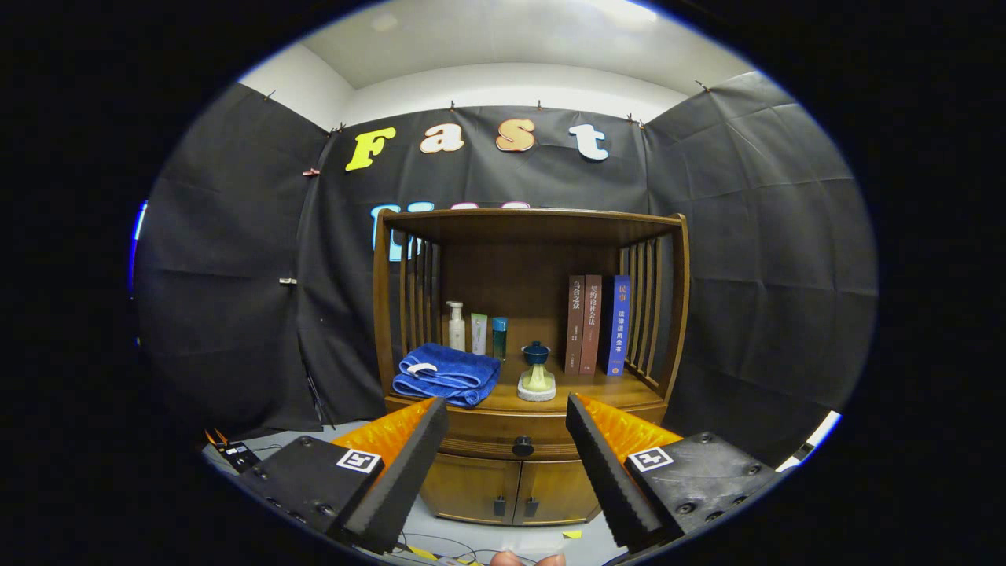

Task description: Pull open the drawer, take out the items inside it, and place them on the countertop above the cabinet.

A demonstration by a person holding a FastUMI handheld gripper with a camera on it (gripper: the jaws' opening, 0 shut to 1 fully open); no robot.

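1. Cabinet [528, 314]: dark brown wood, open shelf bay with slatted sides and a flat top board, standing against the black cloth wall.
2. Drawer [503, 440]: shut, curved wooden front just under the countertop [574, 393], with one round dark knob [523, 446] at its middle. Its contents are hidden. It sits beyond the fingers, seen in the gap between them.
3. Cabinet doors [511, 489]: a pair below the drawer, closed, each with a small dark pull.
4. Gripper [507, 413]: jaws spread wide, holding nothing and touching nothing. Fingers [409, 464] faced with black ribbed foam, orange plastic behind, on black housings carrying square printed markers.
5. Towel [448, 374]: blue, plush, folded, on the countertop's left part.
6. Bottles [475, 330]: one white pump bottle, one pale tube, one teal box, upright behind the towel.
7. Small pot [537, 369]: dark blue lidded top on a pale green body, on a white round base, at mid-countertop.
8. Books [597, 324]: two brown, one blue, upright beside the right slats.
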